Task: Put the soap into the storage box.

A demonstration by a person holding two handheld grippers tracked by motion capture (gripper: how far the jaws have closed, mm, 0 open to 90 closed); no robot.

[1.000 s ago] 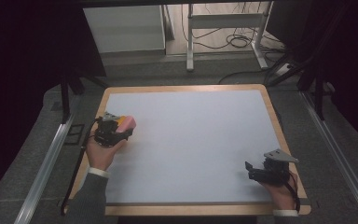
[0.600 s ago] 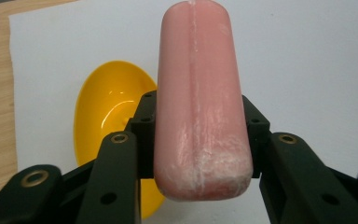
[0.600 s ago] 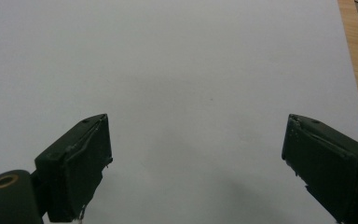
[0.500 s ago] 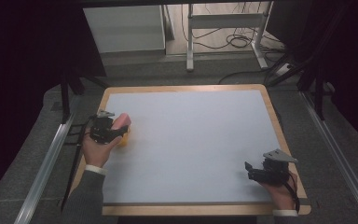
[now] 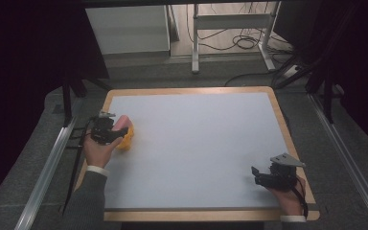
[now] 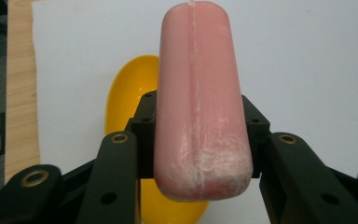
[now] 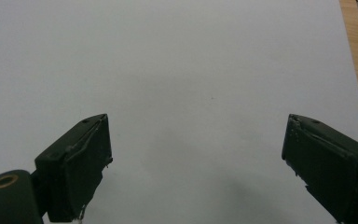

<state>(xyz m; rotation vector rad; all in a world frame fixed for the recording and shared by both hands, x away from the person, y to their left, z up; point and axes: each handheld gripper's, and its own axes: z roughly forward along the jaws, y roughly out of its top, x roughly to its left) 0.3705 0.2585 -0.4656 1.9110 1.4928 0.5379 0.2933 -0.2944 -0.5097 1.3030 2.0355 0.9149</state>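
While L gripper point(image 5: 111, 134) clamps pink sausage point(image 6: 200, 98) at mid-length above yellow dish point(image 6: 126, 93), near table point(image 5: 196, 91) left edge, item looks light, smooth, prob. slippery; mid-body grip suits. R gripper point(image 7: 196, 163) wide open, empty.

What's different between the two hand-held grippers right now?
The left hand-held gripper is shut on a pink sausage-shaped piece, above a yellow bowl; the right hand-held gripper is open and holds nothing. The left one sits near the table's left edge, the right near its front right corner. Both have black jaws and are held over the white surface.
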